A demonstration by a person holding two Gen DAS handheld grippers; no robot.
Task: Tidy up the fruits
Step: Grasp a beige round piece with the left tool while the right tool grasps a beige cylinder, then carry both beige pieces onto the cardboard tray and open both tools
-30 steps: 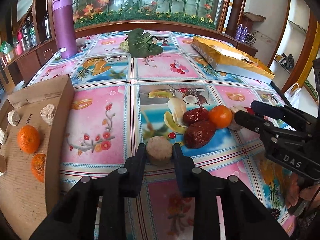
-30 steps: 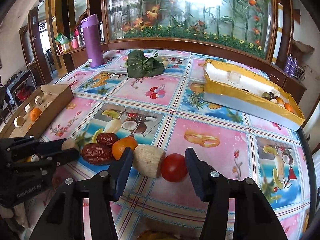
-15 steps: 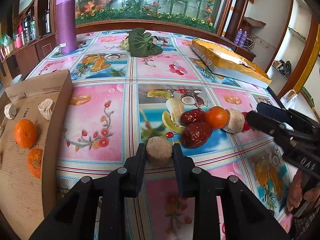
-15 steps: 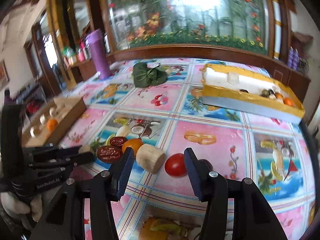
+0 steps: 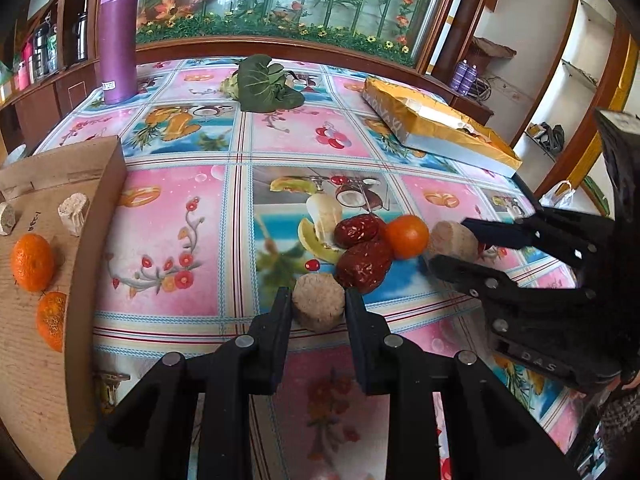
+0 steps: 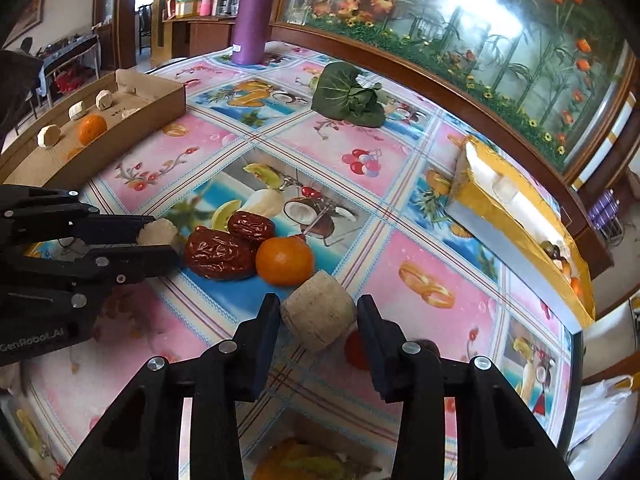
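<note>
My left gripper [image 5: 317,308] is shut on a tan round chunk [image 5: 319,301] that rests on the tablecloth; it also shows in the right wrist view [image 6: 158,234]. My right gripper [image 6: 318,320] is open, its fingers on either side of a second tan chunk [image 6: 319,316], with small gaps. Beside them lie two dark red dates [image 6: 222,254], a small orange [image 6: 285,260] and a red tomato [image 6: 354,350], partly hidden by my right finger. A cardboard tray [image 5: 80,160] at the left holds oranges [image 5: 32,262] and tan chunks.
A yellow-rimmed box [image 6: 516,216] with small fruits lies at the right. A leafy green vegetable [image 6: 352,98] and a purple flask [image 6: 254,12] stand at the far side. The table's edge runs close on the right.
My right gripper has swung left from around the tomato and chunk and now brackets the chunk alone. My left gripper has stayed shut on its chunk.
</note>
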